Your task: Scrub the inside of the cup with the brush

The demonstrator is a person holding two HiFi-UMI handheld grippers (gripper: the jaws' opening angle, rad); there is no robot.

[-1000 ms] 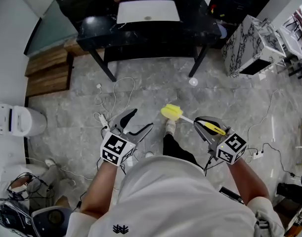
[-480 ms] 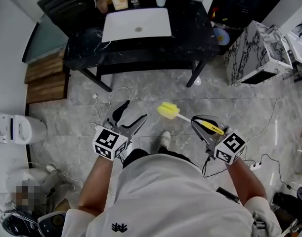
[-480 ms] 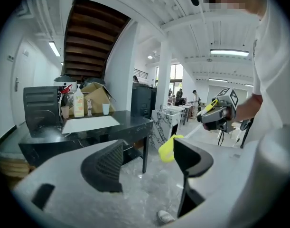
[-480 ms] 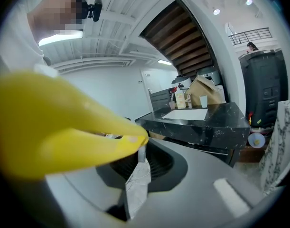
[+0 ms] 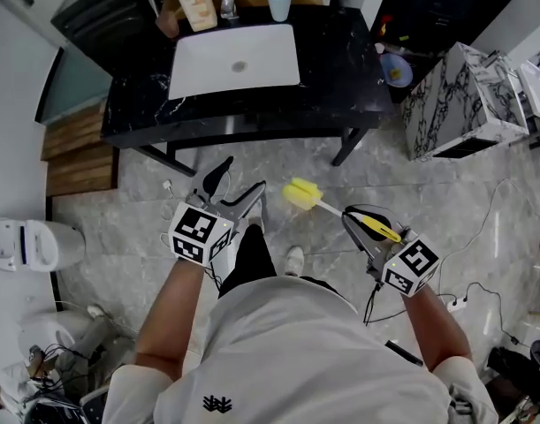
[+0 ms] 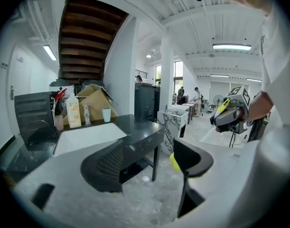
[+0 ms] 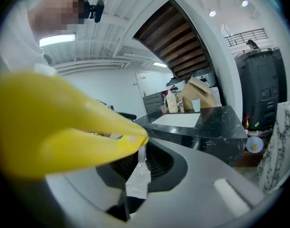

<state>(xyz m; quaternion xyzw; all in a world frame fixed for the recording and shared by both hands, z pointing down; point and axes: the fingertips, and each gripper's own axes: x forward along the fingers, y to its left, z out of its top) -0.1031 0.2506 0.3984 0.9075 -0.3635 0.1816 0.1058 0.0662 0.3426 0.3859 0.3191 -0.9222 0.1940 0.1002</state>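
Holding: the brush (image 5: 303, 197) is clamped by its yellow handle in the right gripper (image 5: 353, 221), with the sponge head pointed toward the bench (image 5: 340, 69).
Left gripper (image 5: 241, 179): jaws are spread apart, with nothing between them.
Cup (image 5: 279, 4): stood upright at the bench's far edge, behind the sink (image 5: 234, 60).
Grippers' place: both are held over the floor, short of the bench's near edge.
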